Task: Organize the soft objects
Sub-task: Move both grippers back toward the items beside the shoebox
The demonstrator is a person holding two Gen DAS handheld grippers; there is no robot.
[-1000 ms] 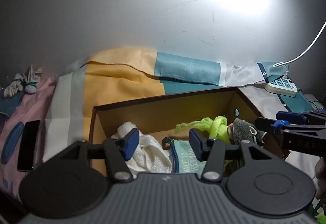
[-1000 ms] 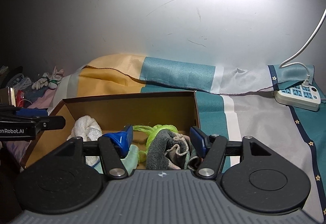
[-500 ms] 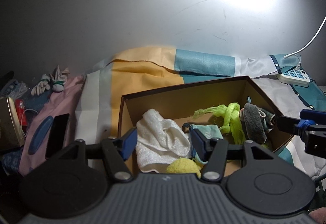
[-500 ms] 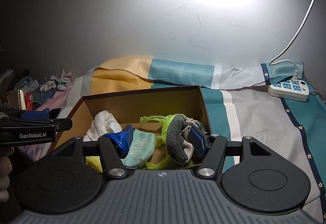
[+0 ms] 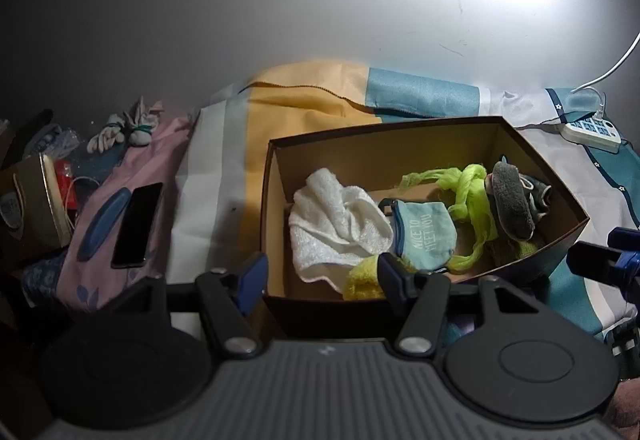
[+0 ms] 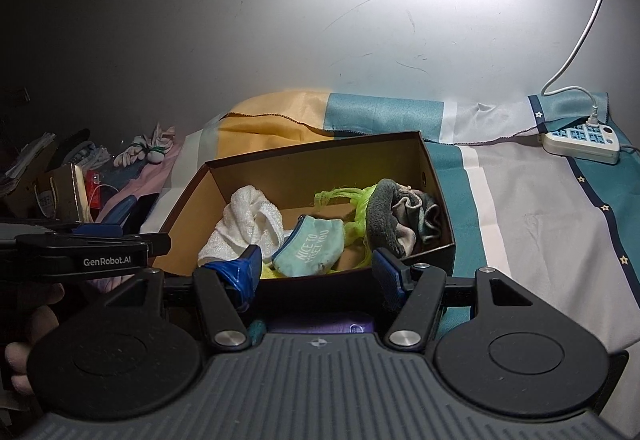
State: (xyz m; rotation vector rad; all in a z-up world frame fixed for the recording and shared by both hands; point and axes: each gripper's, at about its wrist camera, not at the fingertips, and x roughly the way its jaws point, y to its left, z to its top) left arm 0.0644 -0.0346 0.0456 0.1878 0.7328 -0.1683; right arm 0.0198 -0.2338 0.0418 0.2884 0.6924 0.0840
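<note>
Left wrist view first: my left hand-held gripper [image 5: 320, 276] stands open and empty at the near left corner of the cardboard box [image 5: 276, 175]. Just ahead lies the white towel [image 5: 336, 224], nearer this hand. My right hand-held gripper [image 6: 316, 268], also open and empty, faces the teal sock [image 6: 312, 244], its length running left to right; grey socks [image 6: 396, 215] lie beyond.
</note>
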